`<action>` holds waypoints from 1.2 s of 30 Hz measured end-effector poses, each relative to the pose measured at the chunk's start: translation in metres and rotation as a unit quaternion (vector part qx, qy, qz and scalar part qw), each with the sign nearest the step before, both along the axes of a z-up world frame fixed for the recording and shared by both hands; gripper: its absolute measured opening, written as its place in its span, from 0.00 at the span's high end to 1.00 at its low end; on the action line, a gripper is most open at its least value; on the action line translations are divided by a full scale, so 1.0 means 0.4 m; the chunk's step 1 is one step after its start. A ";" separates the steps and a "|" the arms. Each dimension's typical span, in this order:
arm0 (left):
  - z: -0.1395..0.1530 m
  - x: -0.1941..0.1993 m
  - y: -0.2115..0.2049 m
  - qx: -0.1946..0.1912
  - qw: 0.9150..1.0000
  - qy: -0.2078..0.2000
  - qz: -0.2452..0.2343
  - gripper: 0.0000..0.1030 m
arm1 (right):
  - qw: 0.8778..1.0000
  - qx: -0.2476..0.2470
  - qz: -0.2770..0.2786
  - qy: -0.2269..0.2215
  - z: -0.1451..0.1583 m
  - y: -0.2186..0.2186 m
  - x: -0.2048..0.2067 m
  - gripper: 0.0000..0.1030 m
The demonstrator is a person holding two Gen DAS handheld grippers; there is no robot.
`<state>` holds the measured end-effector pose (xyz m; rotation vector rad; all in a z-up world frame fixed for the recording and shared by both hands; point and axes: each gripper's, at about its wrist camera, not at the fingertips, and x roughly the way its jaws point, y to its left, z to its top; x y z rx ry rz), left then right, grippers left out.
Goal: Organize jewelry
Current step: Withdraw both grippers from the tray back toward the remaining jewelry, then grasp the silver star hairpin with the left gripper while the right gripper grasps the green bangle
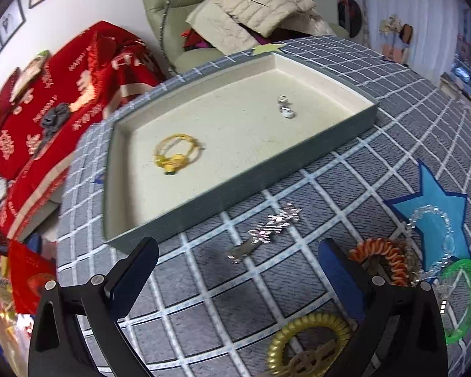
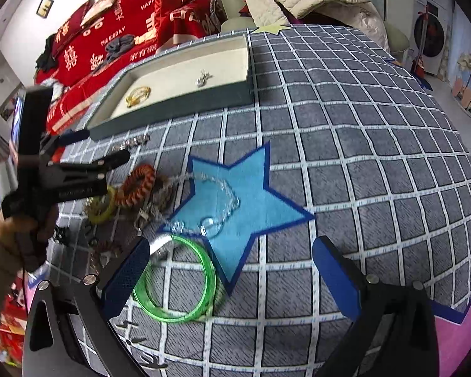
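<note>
The left gripper [image 1: 237, 270] hangs with jaws spread wide and empty over the silver rhinestone hair clip [image 1: 268, 231] on the grey checked table [image 1: 345, 169], just outside the shallow cream-lined tray [image 1: 365, 114]. Lower squarely and pinch across its narrow body, probably thin. The right gripper [image 2: 230, 275], jaws likewise released, hovers beside the green plastic bangle [image 2: 175, 278].

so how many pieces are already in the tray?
2. A yellow bracelet lies near the tray's left end, and a small silver piece sits toward its far right. The near wall may hide something small in the right wrist view.
</note>
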<state>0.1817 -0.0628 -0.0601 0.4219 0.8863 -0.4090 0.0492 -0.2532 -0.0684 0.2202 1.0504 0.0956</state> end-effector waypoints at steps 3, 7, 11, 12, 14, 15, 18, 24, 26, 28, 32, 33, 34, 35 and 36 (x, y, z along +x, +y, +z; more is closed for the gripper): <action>-0.007 0.001 -0.010 0.000 1.000 0.004 -0.007 0.00 | 1.000 0.000 0.011 0.005 -0.006 0.012 -0.010 0.03; -0.016 0.010 -0.019 -0.002 1.000 0.013 -0.013 0.00 | 1.000 -0.010 0.020 0.011 -0.014 0.029 -0.015 0.11; -0.019 0.016 -0.016 -0.013 0.999 0.021 -0.020 0.07 | 0.999 -0.019 0.025 0.020 -0.026 0.038 -0.015 0.30; -0.019 0.021 -0.013 -0.018 0.999 0.028 -0.020 0.08 | 0.999 -0.027 0.027 0.019 -0.026 0.042 -0.015 0.34; -0.017 0.024 -0.014 -0.019 0.999 0.033 -0.019 0.14 | 0.998 -0.045 0.035 0.020 -0.025 0.055 -0.017 0.41; -0.016 0.023 -0.015 -0.021 0.999 0.034 -0.021 0.17 | 0.998 -0.052 0.039 0.020 -0.026 0.061 -0.019 0.44; -0.013 0.017 -0.023 -0.023 0.998 0.040 -0.030 0.26 | 0.994 -0.087 0.057 0.018 -0.029 0.091 -0.024 0.47; -0.011 0.000 -0.038 -0.017 0.998 0.047 -0.050 0.54 | 0.991 -0.106 0.074 0.015 -0.029 0.115 -0.028 0.56; -0.010 -0.006 -0.042 -0.012 0.998 0.043 -0.051 0.55 | 0.991 -0.106 0.077 0.014 -0.029 0.117 -0.028 0.62; -0.010 -0.009 -0.040 -0.013 0.998 0.043 -0.049 0.62 | 0.991 -0.104 0.080 0.012 -0.027 0.119 -0.030 0.73; -0.009 -0.004 -0.029 -0.012 0.998 0.041 -0.035 0.63 | 0.992 -0.097 0.074 0.010 -0.026 0.114 -0.029 0.92; -0.008 -0.003 -0.026 -0.012 0.999 0.040 -0.031 0.63 | 0.993 -0.095 0.073 0.009 -0.027 0.113 -0.028 0.93; -0.006 -0.002 -0.019 -0.015 0.999 0.040 -0.025 0.63 | 0.993 -0.093 0.071 0.008 -0.026 0.110 -0.030 0.93; -0.003 -0.001 -0.014 -0.020 0.999 0.040 -0.021 0.63 | 0.993 -0.091 0.069 0.007 -0.024 0.106 -0.032 0.93; 0.000 0.001 -0.010 -0.024 0.999 0.040 -0.017 0.63 | 0.994 -0.089 0.069 0.004 -0.020 0.102 -0.034 0.93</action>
